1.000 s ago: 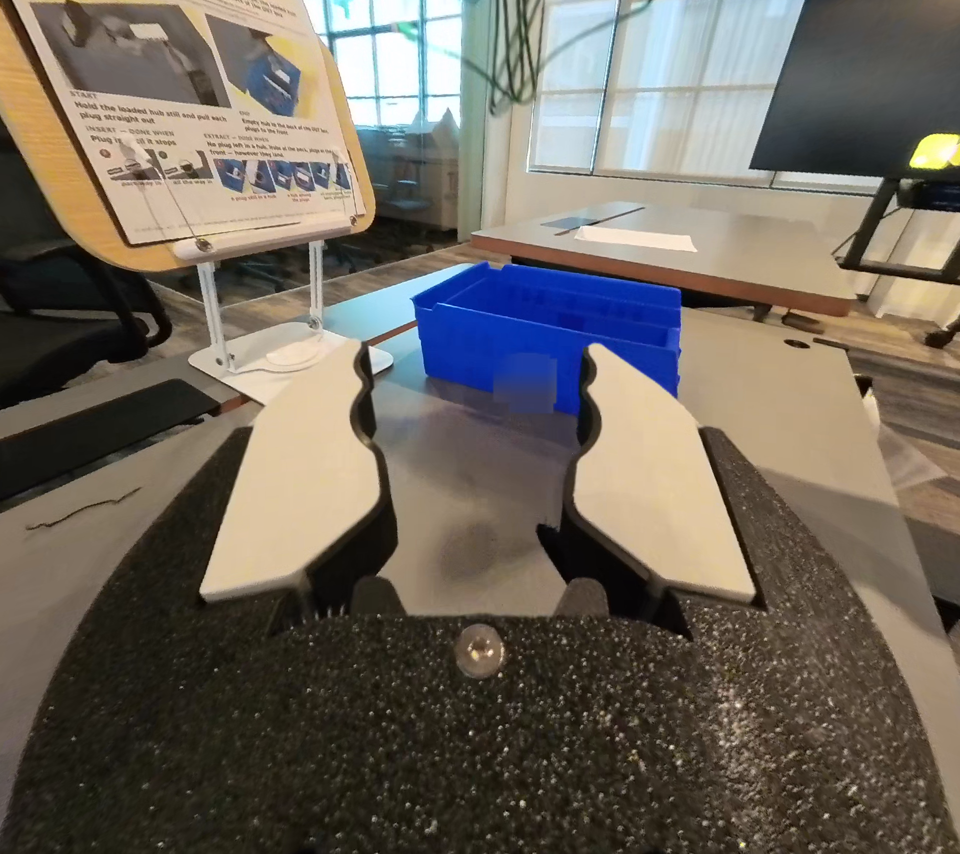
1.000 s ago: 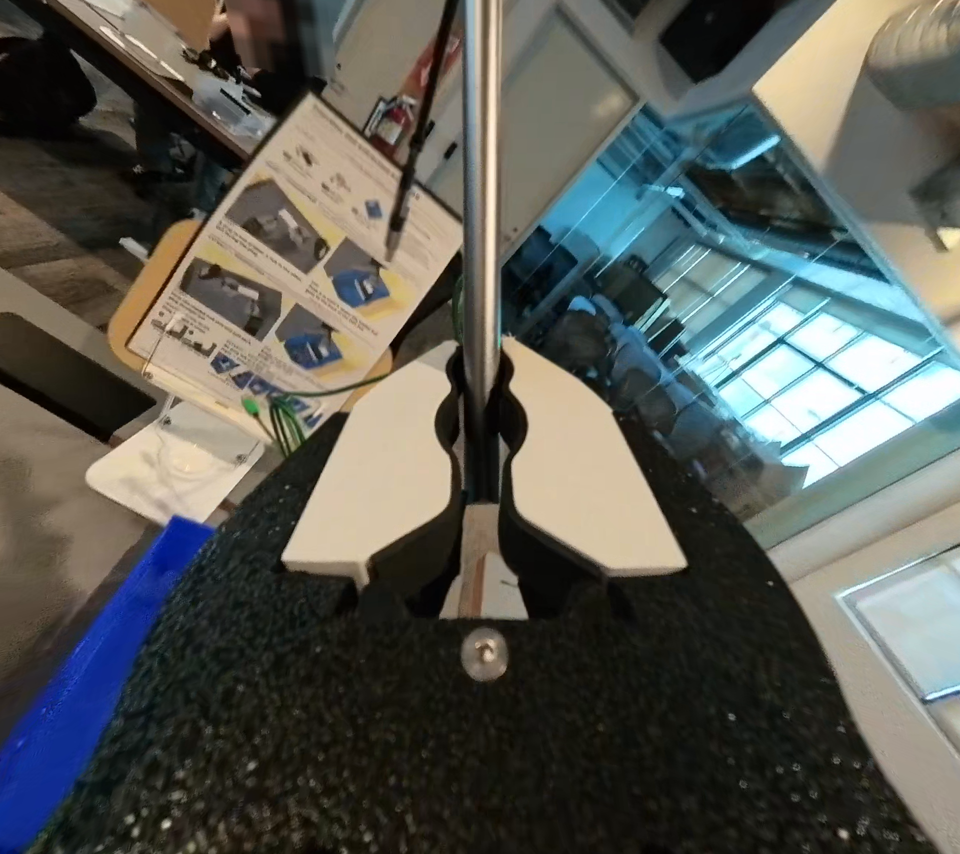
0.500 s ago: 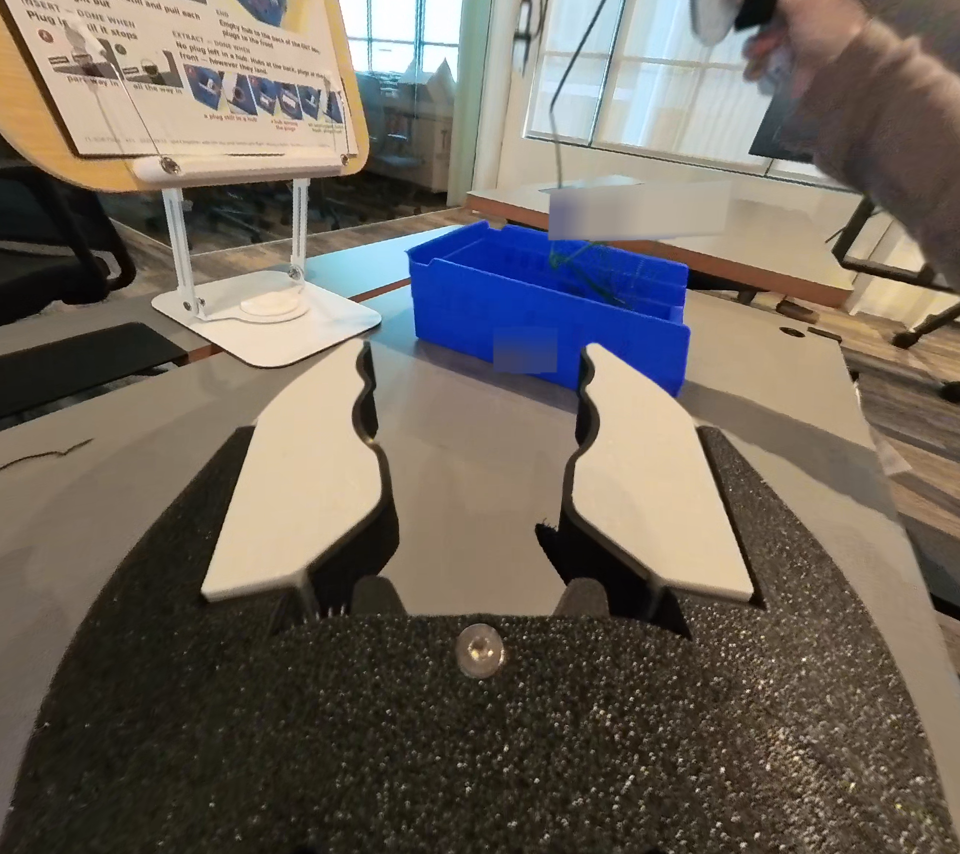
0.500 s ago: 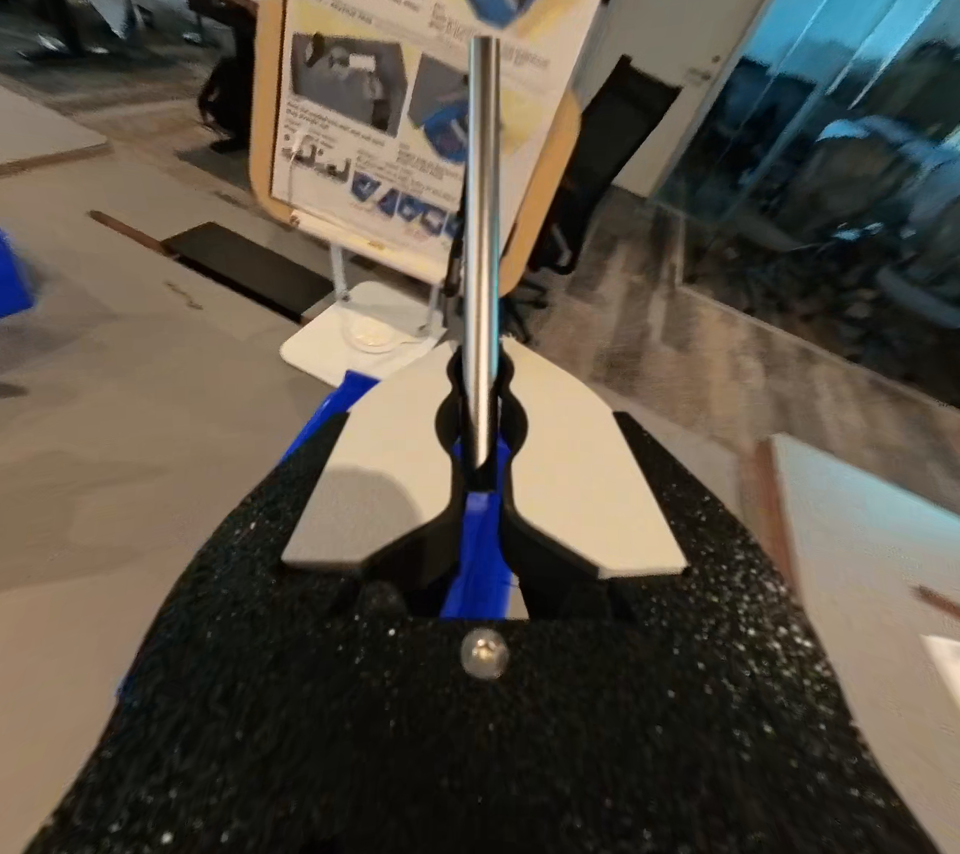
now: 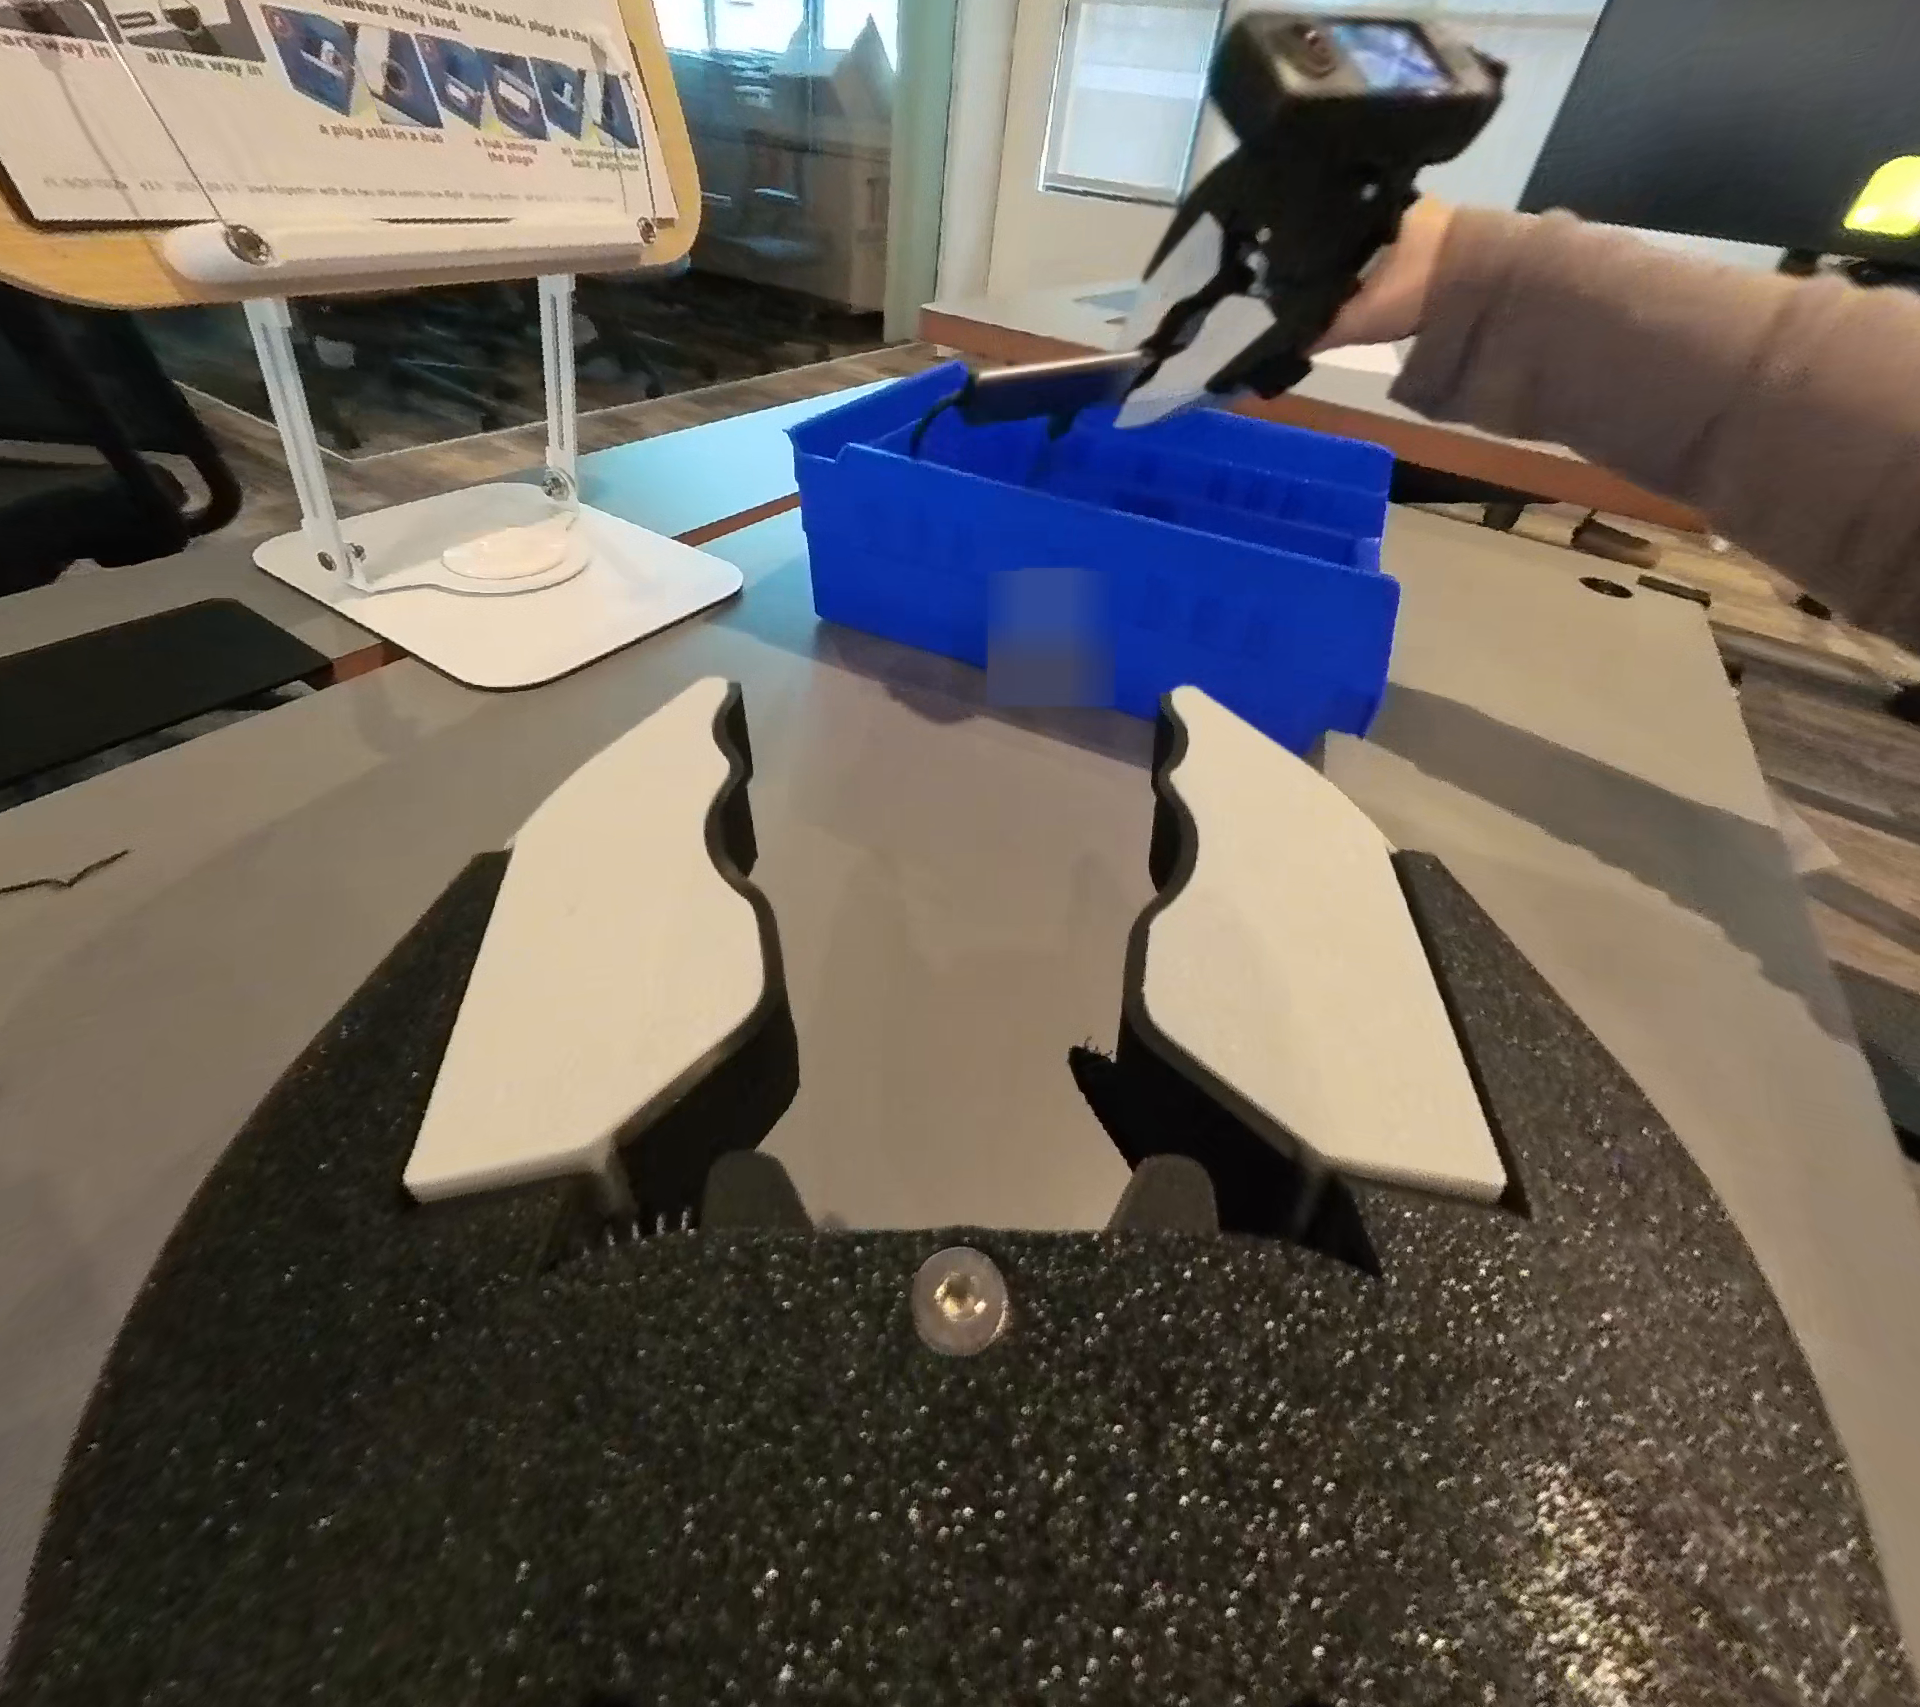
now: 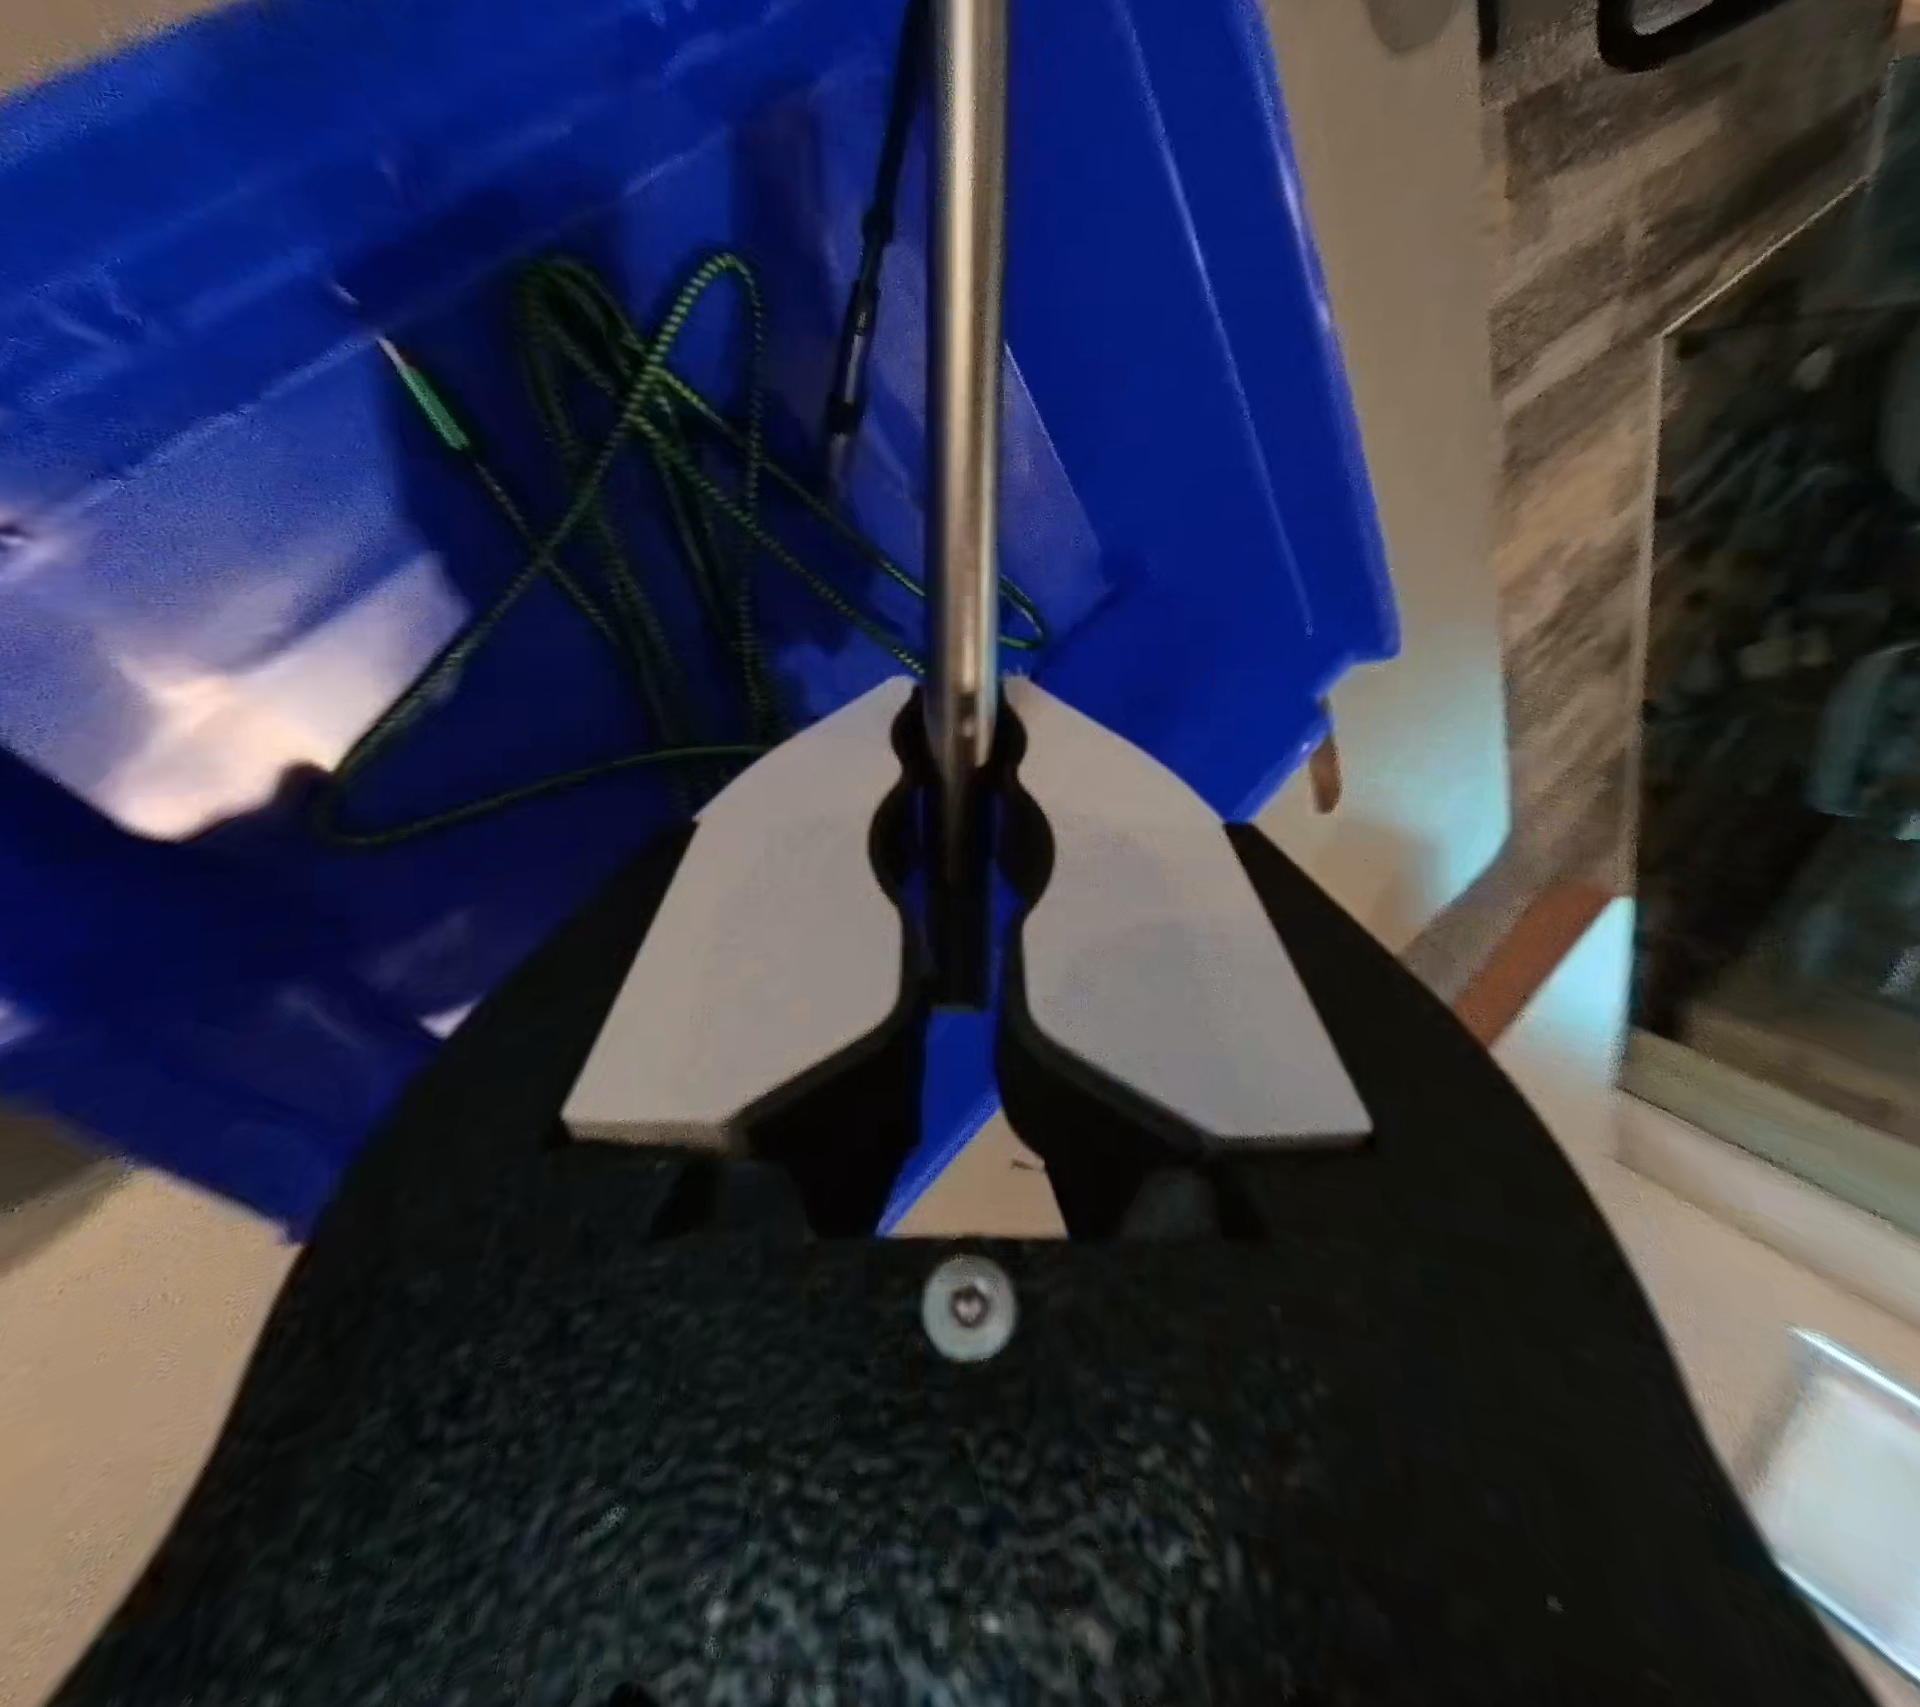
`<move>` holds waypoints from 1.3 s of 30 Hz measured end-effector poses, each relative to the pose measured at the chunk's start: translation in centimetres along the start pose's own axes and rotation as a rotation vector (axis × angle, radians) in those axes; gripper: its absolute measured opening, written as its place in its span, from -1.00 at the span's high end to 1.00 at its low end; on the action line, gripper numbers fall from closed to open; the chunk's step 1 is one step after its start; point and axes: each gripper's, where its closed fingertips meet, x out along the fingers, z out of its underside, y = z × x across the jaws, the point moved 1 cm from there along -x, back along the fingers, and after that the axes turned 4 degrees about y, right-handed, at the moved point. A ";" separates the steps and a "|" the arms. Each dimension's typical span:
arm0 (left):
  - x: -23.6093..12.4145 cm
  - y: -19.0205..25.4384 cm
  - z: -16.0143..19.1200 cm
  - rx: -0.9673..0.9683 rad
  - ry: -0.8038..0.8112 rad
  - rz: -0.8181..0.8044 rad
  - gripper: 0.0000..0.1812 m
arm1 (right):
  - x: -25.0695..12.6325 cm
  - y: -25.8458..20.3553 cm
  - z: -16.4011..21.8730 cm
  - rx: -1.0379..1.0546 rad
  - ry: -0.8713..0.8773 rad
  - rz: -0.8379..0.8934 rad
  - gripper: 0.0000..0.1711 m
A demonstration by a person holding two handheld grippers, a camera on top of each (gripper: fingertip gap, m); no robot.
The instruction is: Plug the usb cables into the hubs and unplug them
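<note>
A: The desk (image 5: 935, 826) was grey, in an office with big windows; a sign stand (image 5: 499, 587) stood at its left.

B: And the hub?

A: A slim silver bar (image 6: 966, 255), seen edge-on, with a short black lead at its far end. The right gripper (image 6: 961, 784) was clenched on it, poised over the blue bin (image 6: 1195, 307).

B: Cables?

A: One green-and-black braided cable (image 6: 623, 494) lay tangled on the bin's floor, unplugged. I counted one hub, one bin, two grippers.

B: The pose?

A: From the left view, a sleeved arm (image 5: 1662, 410) reached in from the right, tilting the gripper downward so the hub lay nearly level over the bin's back rim. The left gripper (image 5: 945, 722) hung over the desk just before the bin, jaws wide, holding nothing.
</note>
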 end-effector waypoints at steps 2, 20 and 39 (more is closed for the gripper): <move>0.1 0.0 0.3 0.000 -0.010 0.001 0.18 | 1.5 0.6 -0.1 -0.095 -0.086 0.033 0.89; -0.1 -1.3 0.7 0.017 -0.005 -0.083 0.09 | -3.1 3.0 -1.3 -0.171 -0.179 0.277 0.29; -1.6 -3.7 0.0 0.205 0.073 -0.326 0.10 | -11.1 -10.9 -22.7 0.500 1.079 0.336 0.53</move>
